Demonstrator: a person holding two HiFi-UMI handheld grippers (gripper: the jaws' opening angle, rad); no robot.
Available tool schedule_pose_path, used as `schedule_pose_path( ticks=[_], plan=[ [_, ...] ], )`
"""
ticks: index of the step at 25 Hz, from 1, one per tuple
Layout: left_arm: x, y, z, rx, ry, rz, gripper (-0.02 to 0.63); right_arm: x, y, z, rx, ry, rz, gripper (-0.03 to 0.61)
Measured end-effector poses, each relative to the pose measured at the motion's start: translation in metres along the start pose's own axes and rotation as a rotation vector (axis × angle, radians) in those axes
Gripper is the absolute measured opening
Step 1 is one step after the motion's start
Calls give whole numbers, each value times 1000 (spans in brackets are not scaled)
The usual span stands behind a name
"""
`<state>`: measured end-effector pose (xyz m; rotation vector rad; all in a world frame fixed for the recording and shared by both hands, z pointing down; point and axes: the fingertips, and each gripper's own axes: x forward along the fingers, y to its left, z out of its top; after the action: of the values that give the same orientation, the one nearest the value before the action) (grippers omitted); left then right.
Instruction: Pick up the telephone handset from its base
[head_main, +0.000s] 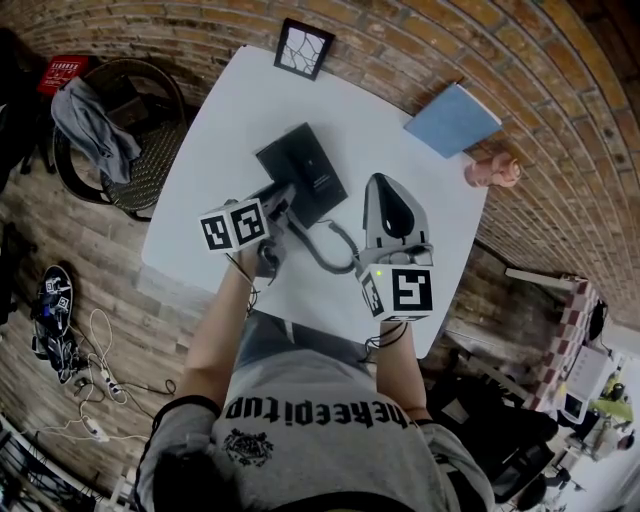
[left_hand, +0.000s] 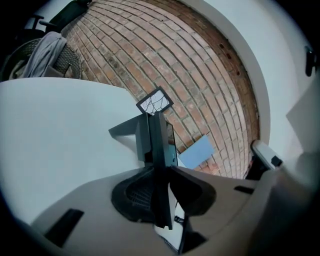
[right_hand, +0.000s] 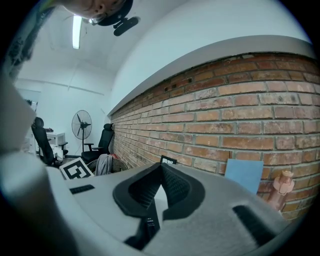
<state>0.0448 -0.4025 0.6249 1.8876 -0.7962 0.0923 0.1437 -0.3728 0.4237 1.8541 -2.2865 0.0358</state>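
Observation:
The black telephone base (head_main: 308, 165) lies in the middle of the white table (head_main: 230, 110). Its dark cord (head_main: 325, 255) curls toward me between the two grippers. My left gripper (head_main: 283, 197) is at the base's near left edge. In the left gripper view the left gripper (left_hand: 161, 172) is shut on a thin dark slab, apparently the handset (left_hand: 159, 145), which stands edge-on between the pads. My right gripper (head_main: 383, 187) hovers right of the base, and the right gripper (right_hand: 161, 172) has its pads together with nothing between them.
A small framed picture (head_main: 304, 47) stands at the table's far edge. A blue book (head_main: 452, 118) and a pink object (head_main: 492, 172) sit at the far right corner by the brick wall. Left of the table is a chair with grey cloth (head_main: 95, 125). Cables (head_main: 85, 400) lie on the floor.

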Motion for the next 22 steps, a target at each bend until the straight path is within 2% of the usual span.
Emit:
schedule_pose_path(
  ticks=[7,9,12,22],
  plan=[
    [-7,-7,-2,-51,-28,-28,77,-3,-5,2,-2,-6,-4,3],
    [-10,-16,3,-19,-47,-46,71,-3,-6,3,-2,-11,-3,3],
    [-18,-23,15,81,-65,-16,69,-3,-6,5,2,-22,0,3],
    [-58,-42,33,168,-148,-10,69,-12,0,17,1,-53,16,3]
  ],
)
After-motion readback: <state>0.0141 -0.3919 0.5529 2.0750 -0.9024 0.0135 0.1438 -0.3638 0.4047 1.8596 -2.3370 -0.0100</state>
